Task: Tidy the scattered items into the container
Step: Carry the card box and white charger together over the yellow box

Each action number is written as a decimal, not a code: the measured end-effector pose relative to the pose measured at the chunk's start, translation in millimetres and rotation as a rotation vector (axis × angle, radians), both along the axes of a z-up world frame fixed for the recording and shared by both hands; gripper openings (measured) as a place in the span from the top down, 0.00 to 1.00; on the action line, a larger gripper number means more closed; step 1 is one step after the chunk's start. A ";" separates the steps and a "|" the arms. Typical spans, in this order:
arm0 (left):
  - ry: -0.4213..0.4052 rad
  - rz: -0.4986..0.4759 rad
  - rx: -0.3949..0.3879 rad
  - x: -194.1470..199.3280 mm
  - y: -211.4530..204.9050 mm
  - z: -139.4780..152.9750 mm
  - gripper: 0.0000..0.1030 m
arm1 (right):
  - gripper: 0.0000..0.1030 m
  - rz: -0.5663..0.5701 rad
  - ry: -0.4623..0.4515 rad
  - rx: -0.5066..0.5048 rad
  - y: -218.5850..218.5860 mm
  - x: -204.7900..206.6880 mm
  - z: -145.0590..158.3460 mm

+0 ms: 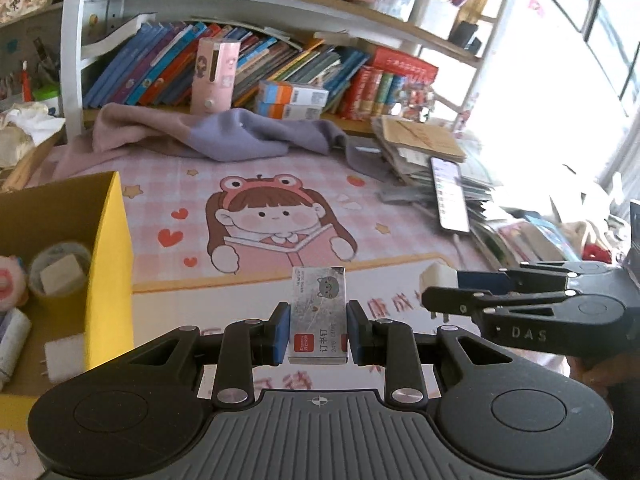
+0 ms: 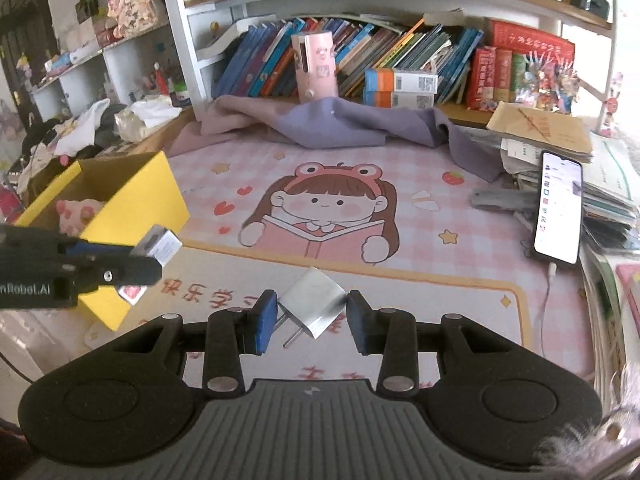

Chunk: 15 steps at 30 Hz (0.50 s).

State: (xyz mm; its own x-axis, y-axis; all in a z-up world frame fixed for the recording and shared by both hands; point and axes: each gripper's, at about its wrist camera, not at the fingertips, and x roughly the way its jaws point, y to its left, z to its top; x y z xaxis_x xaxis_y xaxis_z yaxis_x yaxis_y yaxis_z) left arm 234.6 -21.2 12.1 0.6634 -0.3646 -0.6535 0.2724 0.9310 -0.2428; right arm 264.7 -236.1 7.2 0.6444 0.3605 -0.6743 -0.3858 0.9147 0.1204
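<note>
My left gripper [image 1: 318, 330] is shut on a grey staple box [image 1: 318, 316] with a cat picture, held above the pink desk mat; it also shows in the right wrist view [image 2: 158, 246]. The yellow cardboard box [image 1: 114, 264] stands to its left, holding a tape roll [image 1: 60, 272], a pink plush toy [image 1: 6, 284] and a white plug. My right gripper [image 2: 312, 316] is around a white plug adapter [image 2: 314, 300], its prongs pointing down-left; the pads touch its sides. The adapter shows in the left wrist view [image 1: 438, 276] between the right gripper's fingers.
A phone [image 2: 560, 208] on a cable leans on a stack of papers and books [image 2: 548, 136] at the right. A purple-pink cloth [image 2: 320, 124] lies at the back below the bookshelf. A pink cylinder holder [image 2: 314, 66] stands by the books. Clutter sits on the left.
</note>
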 end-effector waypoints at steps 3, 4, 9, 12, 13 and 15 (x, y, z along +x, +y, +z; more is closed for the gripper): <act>-0.028 -0.013 0.000 -19.0 11.5 3.5 0.73 | 0.65 -0.015 -0.017 0.000 12.7 -20.9 5.5; -0.033 -0.013 -0.002 -25.3 16.4 4.2 0.73 | 0.65 -0.018 -0.023 0.000 18.1 -29.1 7.4; -0.038 -0.001 -0.015 -60.9 44.1 5.1 0.73 | 0.65 -0.021 -0.037 -0.006 43.3 -68.2 12.6; -0.045 0.000 -0.015 -83.9 60.0 5.0 0.73 | 0.65 -0.019 -0.029 -0.007 60.6 -92.3 11.4; -0.049 0.001 -0.009 -91.2 64.7 4.9 0.73 | 0.65 -0.016 -0.028 -0.008 67.0 -100.4 10.7; -0.053 0.009 -0.004 -105.3 76.0 4.4 0.73 | 0.65 -0.005 -0.029 -0.009 80.2 -115.8 9.3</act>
